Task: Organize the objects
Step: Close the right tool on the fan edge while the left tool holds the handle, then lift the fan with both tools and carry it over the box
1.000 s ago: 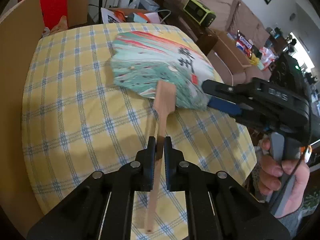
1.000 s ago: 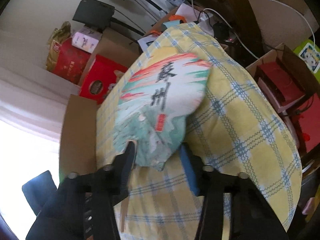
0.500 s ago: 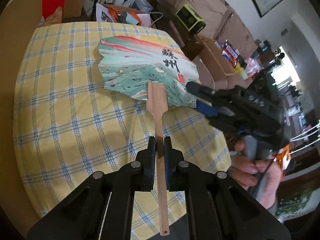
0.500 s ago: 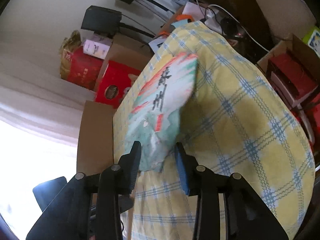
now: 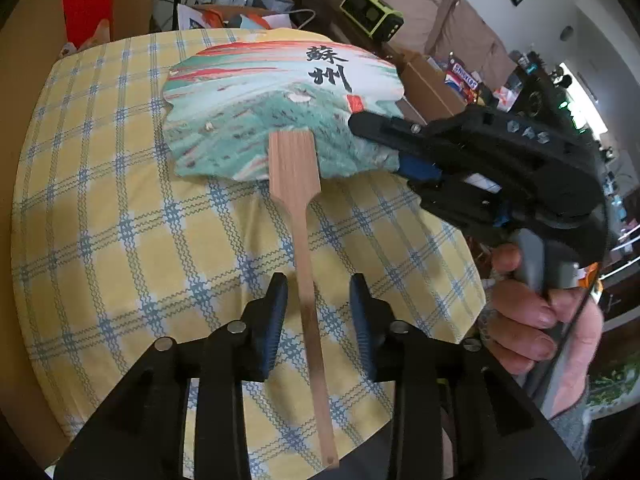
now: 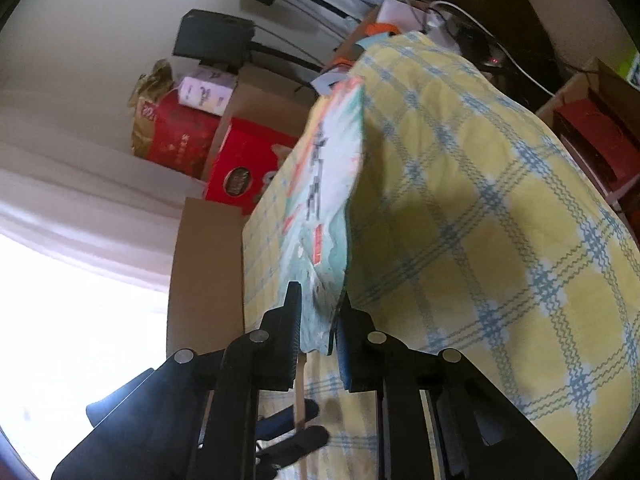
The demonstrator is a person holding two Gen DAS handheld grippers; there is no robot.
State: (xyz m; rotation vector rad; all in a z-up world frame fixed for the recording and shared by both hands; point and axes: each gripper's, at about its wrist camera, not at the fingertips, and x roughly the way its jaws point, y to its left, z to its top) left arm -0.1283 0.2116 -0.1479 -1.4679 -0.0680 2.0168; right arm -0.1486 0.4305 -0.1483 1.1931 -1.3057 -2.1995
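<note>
The paper fan, judged light and easily creased, is pinched at its edge by the right gripper. The stiff wooden handle, the safer hold, is straddled untouched by the spread left gripper

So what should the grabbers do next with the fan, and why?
Probably draw the left gripper back, clear of the wooden handle. Its fingers are spread open on either side of the handle, not touching it, while the right gripper is pinched on the fan at its edge, so it carries the fan alone.
</note>
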